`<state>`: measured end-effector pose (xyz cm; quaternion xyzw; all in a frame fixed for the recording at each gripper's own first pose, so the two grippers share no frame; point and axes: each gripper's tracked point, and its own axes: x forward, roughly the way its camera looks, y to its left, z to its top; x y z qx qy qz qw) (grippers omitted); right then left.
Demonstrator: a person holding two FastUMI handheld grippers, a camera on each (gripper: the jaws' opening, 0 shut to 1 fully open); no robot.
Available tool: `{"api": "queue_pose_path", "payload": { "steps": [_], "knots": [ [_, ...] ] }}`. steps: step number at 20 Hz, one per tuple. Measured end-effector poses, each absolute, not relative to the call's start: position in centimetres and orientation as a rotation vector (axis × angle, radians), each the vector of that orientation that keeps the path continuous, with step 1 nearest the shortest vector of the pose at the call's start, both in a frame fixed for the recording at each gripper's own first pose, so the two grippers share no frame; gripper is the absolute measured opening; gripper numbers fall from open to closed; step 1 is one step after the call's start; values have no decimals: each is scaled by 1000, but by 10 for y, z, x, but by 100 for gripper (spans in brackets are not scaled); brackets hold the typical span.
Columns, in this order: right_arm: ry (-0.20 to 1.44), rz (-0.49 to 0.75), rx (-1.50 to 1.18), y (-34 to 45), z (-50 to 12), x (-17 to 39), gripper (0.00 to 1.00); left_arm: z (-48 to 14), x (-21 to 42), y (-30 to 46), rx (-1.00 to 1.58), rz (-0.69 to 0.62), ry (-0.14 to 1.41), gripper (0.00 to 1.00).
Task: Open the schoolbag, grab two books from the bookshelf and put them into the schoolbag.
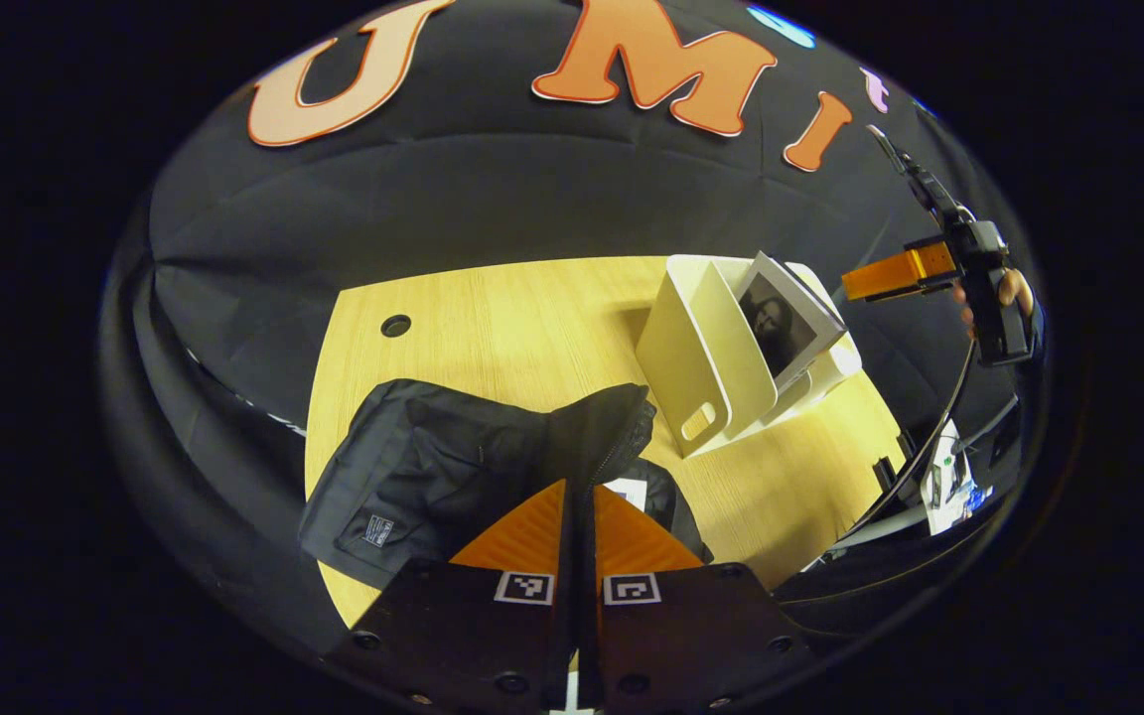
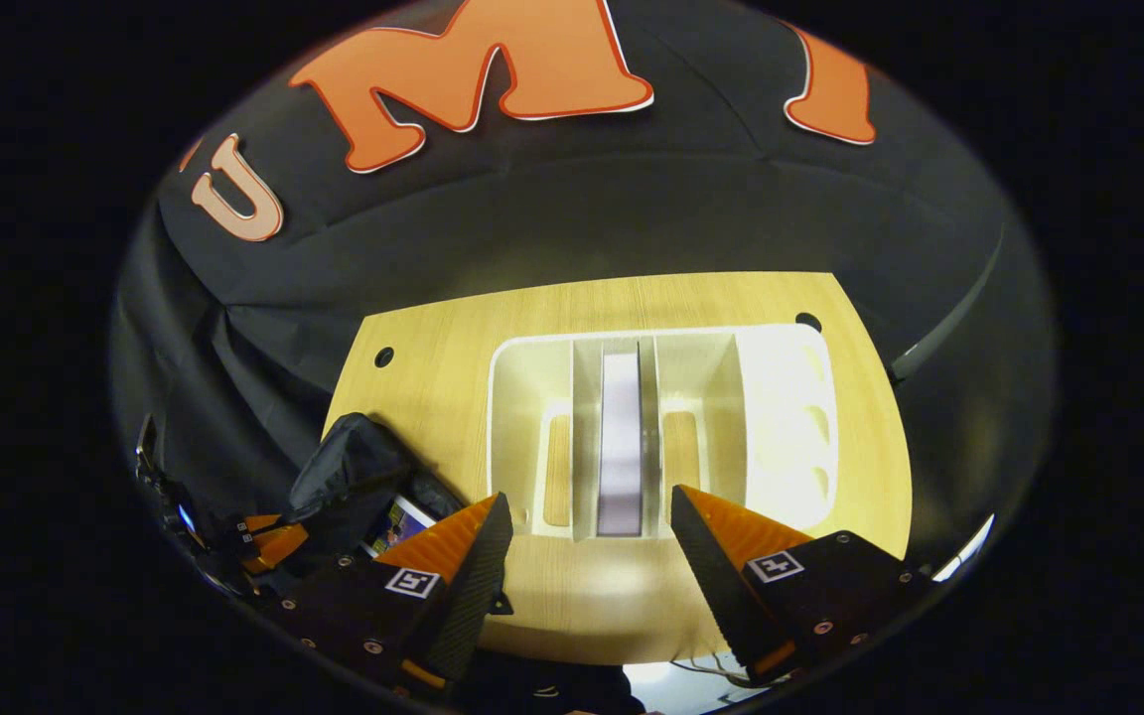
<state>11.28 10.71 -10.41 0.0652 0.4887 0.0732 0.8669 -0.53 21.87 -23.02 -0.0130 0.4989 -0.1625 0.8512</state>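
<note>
Schoolbag: black, lying slumped on the near-left part of the wooden table. Left tongs are closed on a raised fold of bag fabric along the zipper edge, both fingers pressing on it and holding it up. Through the opening just right of the tongs, a light-coloured item sits inside the bag; can't tell what it is. In the right gripper view the bag sits at lower left with a colourful cover visible in its mouth.

Bookshelf: white divided rack, on the table to the right of the bag, apart from it. One book with a dark portrait on its cover leans tilted in a slot. From the right gripper view the bookshelf is seen head-on, and the book stands spine-on in the middle compartment.

Right tongs: open, fingers spread wide, in front of the rack, roughly straddling the book's line but touching nothing. In the left gripper view the right tongs hang above the rack's right end, held by a hand.
</note>
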Motion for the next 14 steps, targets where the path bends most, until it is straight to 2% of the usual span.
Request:
{"api": "queue_pose_path", "payload": {
  "steps": [11,13,14],
  "knots": [
    [1236,136,30,100,-187,164,96,-229,-25,224,-84,-201,1069,4],
    [1260,119,40,101,-198,172,93,-228,-28,224,-90,-177,1074,8],
    [1272,106,31,99,-206,175,85,-227,-30,223,-91,-167,1077,5]
  ]
}}
